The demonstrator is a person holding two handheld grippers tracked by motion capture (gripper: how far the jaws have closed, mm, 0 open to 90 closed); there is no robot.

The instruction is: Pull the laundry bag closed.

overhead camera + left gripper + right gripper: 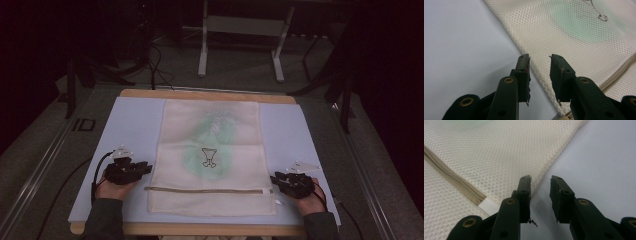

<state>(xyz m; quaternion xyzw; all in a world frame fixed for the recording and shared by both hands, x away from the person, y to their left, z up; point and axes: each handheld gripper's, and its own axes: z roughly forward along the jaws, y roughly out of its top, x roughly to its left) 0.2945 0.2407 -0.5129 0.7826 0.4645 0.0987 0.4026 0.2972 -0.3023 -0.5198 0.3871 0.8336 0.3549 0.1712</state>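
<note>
While the mesh laundry bag lies flat on the tabletop, the left gripper and right gripper flank its side edges, jaws apart, holding nothing.

One mesh bag with one zipper; two grippers: left gripper, right gripper; one table.

Cream honeycomb-mesh bag with green blur and black line drawing inside, tan zipper across; pale lavender mat beneath black fingers; light wood table edge.
</note>
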